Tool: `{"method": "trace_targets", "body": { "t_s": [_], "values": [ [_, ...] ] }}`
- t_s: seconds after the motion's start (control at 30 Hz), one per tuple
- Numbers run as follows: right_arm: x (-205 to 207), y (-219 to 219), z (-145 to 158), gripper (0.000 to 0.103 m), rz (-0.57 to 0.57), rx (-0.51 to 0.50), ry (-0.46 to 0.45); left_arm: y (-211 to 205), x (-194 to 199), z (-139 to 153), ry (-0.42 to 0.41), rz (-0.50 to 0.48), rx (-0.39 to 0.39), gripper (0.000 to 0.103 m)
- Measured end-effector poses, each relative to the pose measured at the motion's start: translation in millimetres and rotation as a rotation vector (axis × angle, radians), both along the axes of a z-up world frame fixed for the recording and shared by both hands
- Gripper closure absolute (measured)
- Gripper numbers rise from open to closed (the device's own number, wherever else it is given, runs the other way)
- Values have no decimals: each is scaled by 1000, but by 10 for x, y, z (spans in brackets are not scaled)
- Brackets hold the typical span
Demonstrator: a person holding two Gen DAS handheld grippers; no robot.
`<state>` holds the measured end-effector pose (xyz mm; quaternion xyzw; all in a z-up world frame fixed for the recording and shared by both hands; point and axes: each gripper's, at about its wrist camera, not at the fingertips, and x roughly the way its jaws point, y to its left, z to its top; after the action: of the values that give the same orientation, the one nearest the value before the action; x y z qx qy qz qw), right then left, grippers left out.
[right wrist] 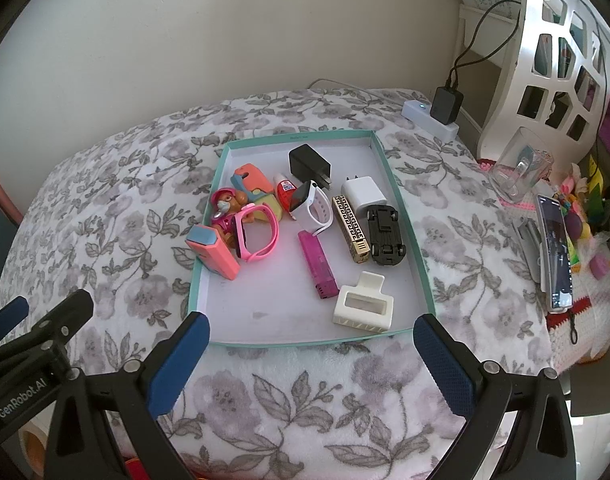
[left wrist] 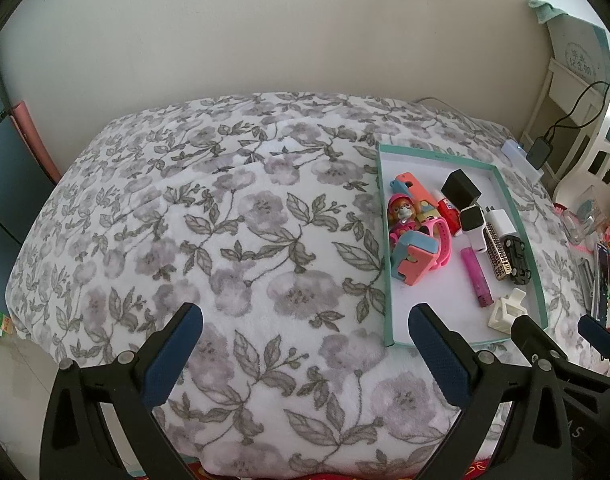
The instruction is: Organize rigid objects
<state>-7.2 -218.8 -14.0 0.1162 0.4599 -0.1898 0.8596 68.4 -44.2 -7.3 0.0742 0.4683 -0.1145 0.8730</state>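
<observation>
2 hand-held grippers hover with jaws spread wide and empty over a floral blanket. The right gripper faces a teal-rimmed tray holding the rigid objects: a cream hair claw at 5 o'clock, a black toy car at 3 o'clock, a black charger at 12 o'clock and a pink watch at 9 o'clock. The left gripper sits just left of the tray, over bare blanket.

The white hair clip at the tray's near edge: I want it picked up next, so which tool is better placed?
Right. The right tool is open and faces the white hair clip in the tray; the left tool faces bare blanket.
</observation>
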Motion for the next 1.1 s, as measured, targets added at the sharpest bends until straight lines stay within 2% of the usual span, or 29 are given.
{"method": "trace_targets", "body": {
  "t_s": [0.73, 1.1],
  "values": [
    [5, 5, 1, 0, 2, -5, 3, -1, -2, 0, -3, 1, 6, 1],
    [-9, -24, -7, 0, 3, -5, 1, 53, 19, -15, 7, 35, 4, 1]
  ]
}}
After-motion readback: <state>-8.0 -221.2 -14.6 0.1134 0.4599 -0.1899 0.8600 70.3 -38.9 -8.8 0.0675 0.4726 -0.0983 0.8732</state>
